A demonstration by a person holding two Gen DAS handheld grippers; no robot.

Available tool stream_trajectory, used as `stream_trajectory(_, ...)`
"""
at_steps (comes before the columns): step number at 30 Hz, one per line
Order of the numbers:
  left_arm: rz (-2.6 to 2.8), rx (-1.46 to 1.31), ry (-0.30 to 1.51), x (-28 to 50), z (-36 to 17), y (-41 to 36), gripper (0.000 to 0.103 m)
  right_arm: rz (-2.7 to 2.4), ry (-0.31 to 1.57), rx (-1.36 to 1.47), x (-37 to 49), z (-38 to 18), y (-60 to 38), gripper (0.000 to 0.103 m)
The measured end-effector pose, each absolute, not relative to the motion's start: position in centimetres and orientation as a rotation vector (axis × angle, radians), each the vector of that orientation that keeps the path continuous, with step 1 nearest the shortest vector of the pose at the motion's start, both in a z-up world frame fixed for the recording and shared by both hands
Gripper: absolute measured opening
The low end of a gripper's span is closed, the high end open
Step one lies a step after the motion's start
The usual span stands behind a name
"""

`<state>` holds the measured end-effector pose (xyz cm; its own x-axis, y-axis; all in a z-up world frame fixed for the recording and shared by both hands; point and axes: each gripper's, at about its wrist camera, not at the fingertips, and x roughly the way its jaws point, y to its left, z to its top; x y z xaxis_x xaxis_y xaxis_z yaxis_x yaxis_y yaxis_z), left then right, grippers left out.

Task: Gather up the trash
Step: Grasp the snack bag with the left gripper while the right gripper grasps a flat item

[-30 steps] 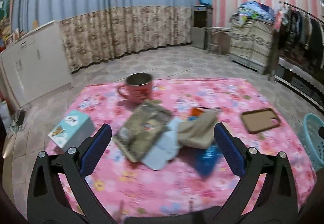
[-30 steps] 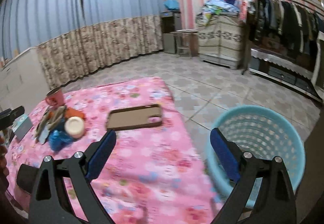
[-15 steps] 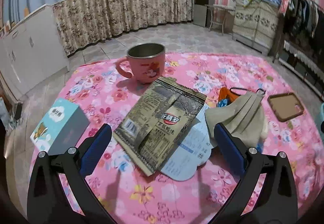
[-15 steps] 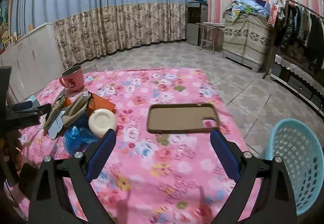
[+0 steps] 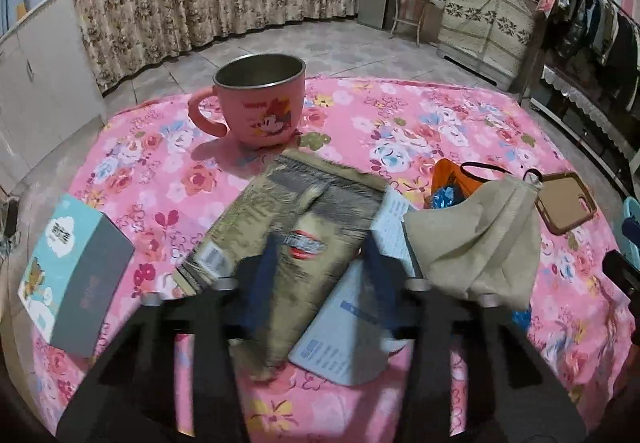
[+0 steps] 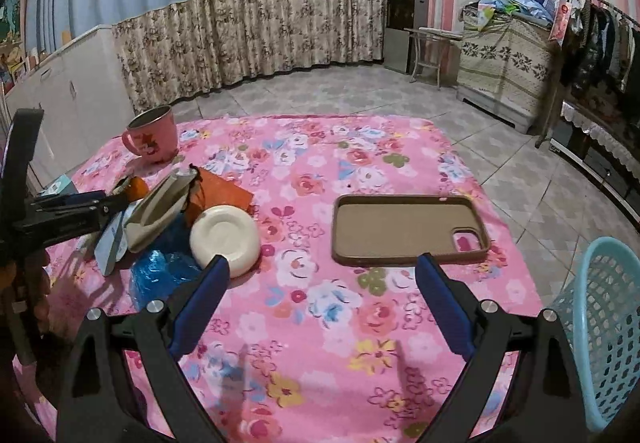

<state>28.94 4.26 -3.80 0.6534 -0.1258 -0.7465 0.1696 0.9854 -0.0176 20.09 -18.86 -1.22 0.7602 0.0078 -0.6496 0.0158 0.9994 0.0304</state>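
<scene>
Crinkled foil snack wrapper [image 5: 296, 243] lies lengthwise between our left gripper [image 5: 320, 275], jaws narrowing astride it; our right gripper [image 6: 320, 299] hangs released, farther off.

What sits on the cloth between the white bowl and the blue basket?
Right wrist view: only the brown phone case lies between the white bowl and the blue basket.

We count 1 pink mug [image 5: 260, 99] | 1 snack wrapper [image 5: 296, 231] | 1 face mask [image 5: 476, 235] | 1 phone case [image 6: 408, 229] | 1 white bowl [image 6: 225, 239] | 1 tissue box [image 5: 76, 275] | 1 blue basket [image 6: 610, 327] | 1 blue plastic bag [image 6: 164, 273] | 1 paper sheet [image 5: 348, 331] | 2 tools: left tool [image 5: 320, 275], right tool [image 6: 320, 303].
</scene>
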Motion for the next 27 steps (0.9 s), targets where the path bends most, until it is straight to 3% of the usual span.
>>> stream_trajectory(2, -0.16, 0.082, 0.827, 28.4, -3.5, 4.2, 0.02, 0.006, 0.711, 0.023, 20.4, -1.3, -18.0, 0.092)
stream_trajectory(7, -0.137, 0.116, 0.776, 26.4, -2.1, 5.4, 0.015, 0.042, 0.715, 0.005, 20.8, -1.2, -15.8, 0.092)
stream_trajectory(21, -0.059, 0.046, 0.719, 23.4, -0.1, 11.3, 0.011, 0.145, 0.769, 0.013, 25.3, -1.4, -9.9, 0.09)
stream_trajectory(27, -0.054, 0.01, 0.739, 23.3, -0.7, 12.4, 0.011, 0.236, 0.816, -0.007, 25.9, -2.6, -8.3, 0.044)
